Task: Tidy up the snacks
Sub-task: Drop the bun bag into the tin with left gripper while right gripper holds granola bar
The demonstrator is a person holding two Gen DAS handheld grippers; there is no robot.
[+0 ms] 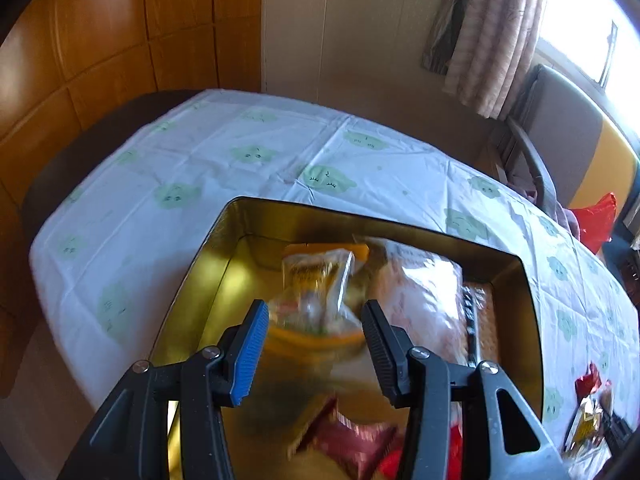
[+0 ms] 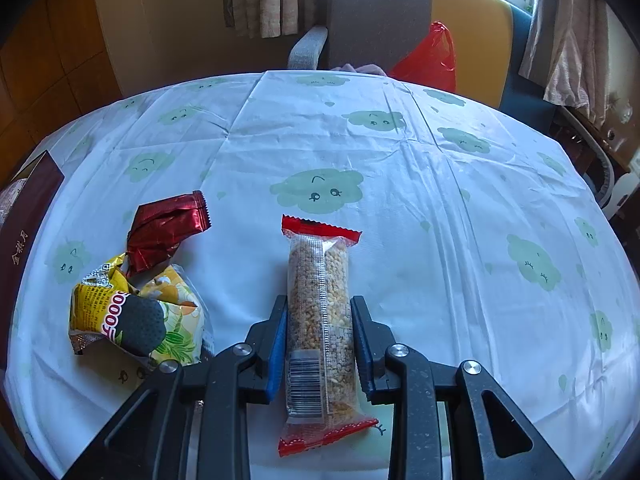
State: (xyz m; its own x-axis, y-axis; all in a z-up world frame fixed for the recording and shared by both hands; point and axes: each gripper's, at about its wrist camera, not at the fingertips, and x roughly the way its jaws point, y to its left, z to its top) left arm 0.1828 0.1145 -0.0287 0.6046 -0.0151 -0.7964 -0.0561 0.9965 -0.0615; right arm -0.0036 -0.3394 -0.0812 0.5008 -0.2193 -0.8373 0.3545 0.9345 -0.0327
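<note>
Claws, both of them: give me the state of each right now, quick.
Left claw: open over the gold tin, pads pressing nothing; a blurred snack packet lies beyond them.
Right claw: shut on the grain bar.

Table (image 2: 440, 208), cloud-print cloth: gold tin (image 1: 516, 264), grain bar (image 2: 320, 312), snack packets (image 2: 160, 280).

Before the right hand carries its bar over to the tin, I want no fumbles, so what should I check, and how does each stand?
1. Right gripper shut on the grain bar: ok, pads press both sides.
2. Grip placed mid-bar: ok, both red ends stick out.
3. Left gripper clear of the gold tin: not ok, it hangs over it, jaws apart.
4. Blurred snack packet between the left jaws released: cannot tell.
5. Room in the tin: ok, bare floor at its left.
6. Loose packets out of the way: cannot tell.
</note>
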